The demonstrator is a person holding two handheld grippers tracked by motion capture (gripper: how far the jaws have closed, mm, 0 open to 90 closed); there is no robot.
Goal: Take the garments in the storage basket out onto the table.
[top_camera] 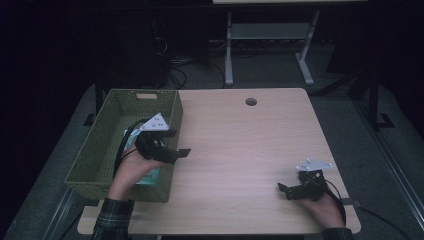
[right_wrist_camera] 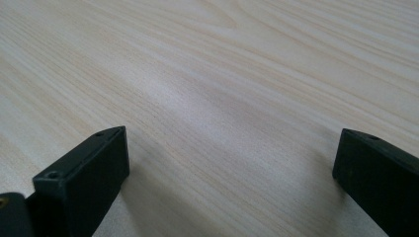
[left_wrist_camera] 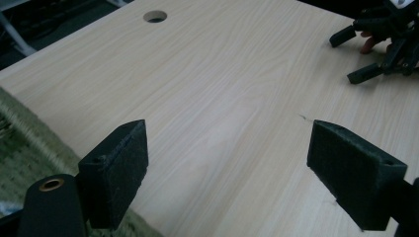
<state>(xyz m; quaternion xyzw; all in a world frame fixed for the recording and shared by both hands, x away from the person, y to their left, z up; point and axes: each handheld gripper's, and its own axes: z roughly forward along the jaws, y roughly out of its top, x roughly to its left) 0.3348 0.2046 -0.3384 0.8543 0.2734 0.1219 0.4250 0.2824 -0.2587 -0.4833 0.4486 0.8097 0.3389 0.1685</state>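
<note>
Nearest the person, the right gripper sits low at the table's near right corner, jaws spread wide with nothing between them; its own view looks along bare wood grain. It is idle, well apart from the work.

Farther in and to the left, the left gripper is held over the right wall of the green woven basket, jaws pointing out across the table. They are spread wide and hold nothing; the left gripper view has both pads over bare tabletop with the basket's rim at lower left.

Inside the basket, beneath the left hand, lies a pale teal item, partly hidden by the hand and gripper. What it is I cannot tell; it rests against the near right inner wall.

Beyond, mid-table is bare up to the cable hole near the far edge.

Judgement: the step in hand concerns the teal item and the basket, with the left gripper either just clear of it or about to go back in. To do it well: tip the jaws down into the basket rather than outward, keep them open until both pads bracket the item, stay off the woven wall so the basket does not drag, and lift straight up before crossing the rim. Right gripper could steady the basket if it shifts
</note>
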